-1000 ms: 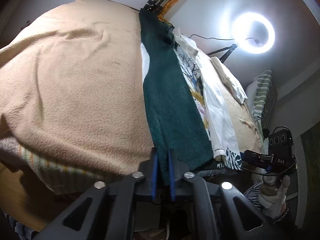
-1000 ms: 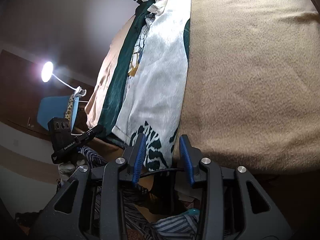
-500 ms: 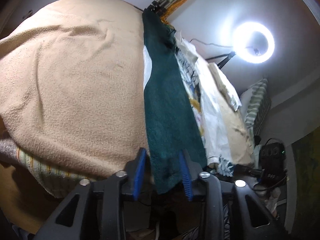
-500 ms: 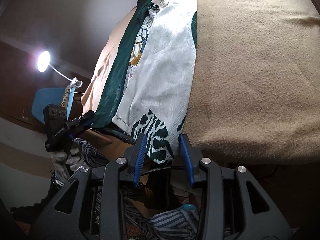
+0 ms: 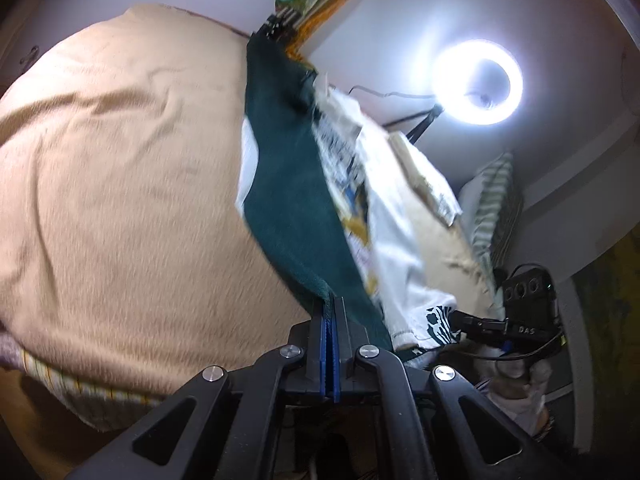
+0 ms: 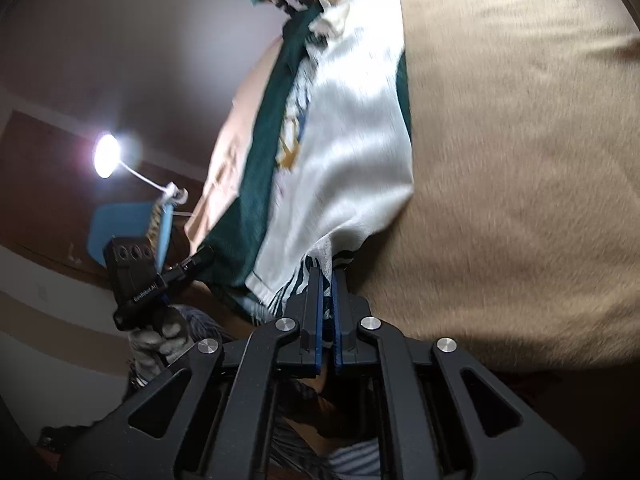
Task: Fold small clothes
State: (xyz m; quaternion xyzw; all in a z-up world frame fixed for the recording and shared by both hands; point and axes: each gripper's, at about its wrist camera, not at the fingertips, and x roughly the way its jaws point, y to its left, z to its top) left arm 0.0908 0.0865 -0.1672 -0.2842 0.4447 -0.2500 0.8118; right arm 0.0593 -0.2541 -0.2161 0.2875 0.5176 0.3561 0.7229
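At the near edge of the bed [image 5: 120,208], the garment [image 5: 288,200] lies as a long strip running away toward the far edge. Left tool [image 5: 330,312] is clamped on its green near corner, right tool [image 6: 327,280] on the white printed corner beside it, seemingly the same hem.

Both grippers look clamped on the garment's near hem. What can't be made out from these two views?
- Left wrist: how much of the green panel sits inside the left gripper; its fingers cover it.
- Right wrist: the hem print at the right gripper; blurred, partly covered.
- Both: the garment's far collar end; small, blurred.
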